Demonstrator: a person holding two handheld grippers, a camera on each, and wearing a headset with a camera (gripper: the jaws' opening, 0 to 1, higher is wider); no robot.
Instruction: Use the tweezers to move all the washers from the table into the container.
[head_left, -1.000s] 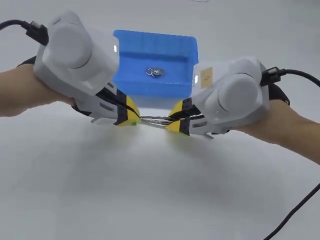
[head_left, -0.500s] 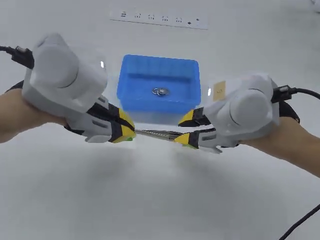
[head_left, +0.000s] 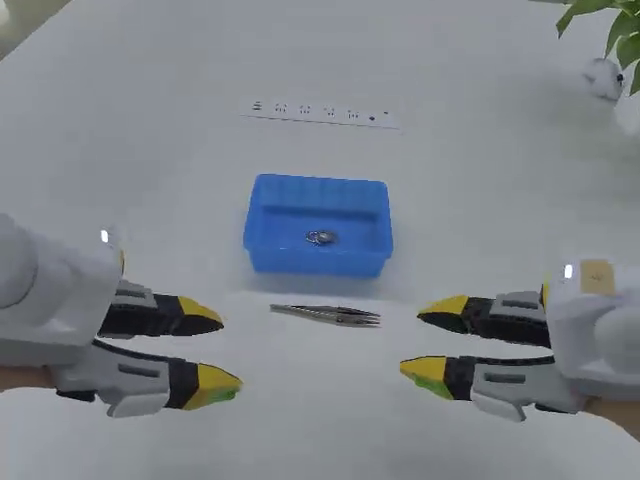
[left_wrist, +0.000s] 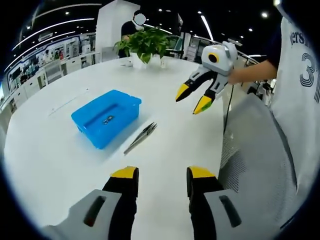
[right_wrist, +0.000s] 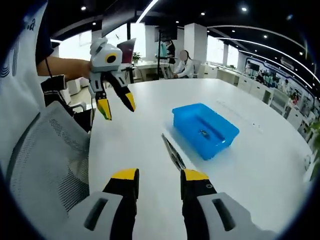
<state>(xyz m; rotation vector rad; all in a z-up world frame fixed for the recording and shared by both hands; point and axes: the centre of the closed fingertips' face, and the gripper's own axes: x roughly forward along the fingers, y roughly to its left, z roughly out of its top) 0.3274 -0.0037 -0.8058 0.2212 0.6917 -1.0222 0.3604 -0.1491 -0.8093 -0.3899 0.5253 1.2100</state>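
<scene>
A blue container (head_left: 315, 262) sits mid-table with a few metal washers (head_left: 320, 237) inside it. Just in front of it the silver tweezers (head_left: 325, 314) lie flat on the white table, touched by nothing. My left gripper (head_left: 230, 350) is open at the lower left, well clear of the tweezers. At the lower right my right gripper (head_left: 411, 341) is open too, facing the left one. The left gripper view has its own open gripper (left_wrist: 162, 175), the tweezers (left_wrist: 141, 137), the container (left_wrist: 107, 137) and the right gripper (left_wrist: 191, 101). The right gripper view has its own gripper (right_wrist: 159, 176), tweezers (right_wrist: 172, 150), container (right_wrist: 187, 134) and the left gripper (right_wrist: 118, 109).
A long white strip (head_left: 322, 113) lies on the table behind the container. A potted plant (left_wrist: 145, 42) stands at the far edge. A grey mesh chair (right_wrist: 50, 150) sits by the table's near edge, beside the person.
Both grippers held the tweezers between them in front of the container; now they have drawn apart and opened, and the tweezers lie on the table. The head camera has pulled back.
</scene>
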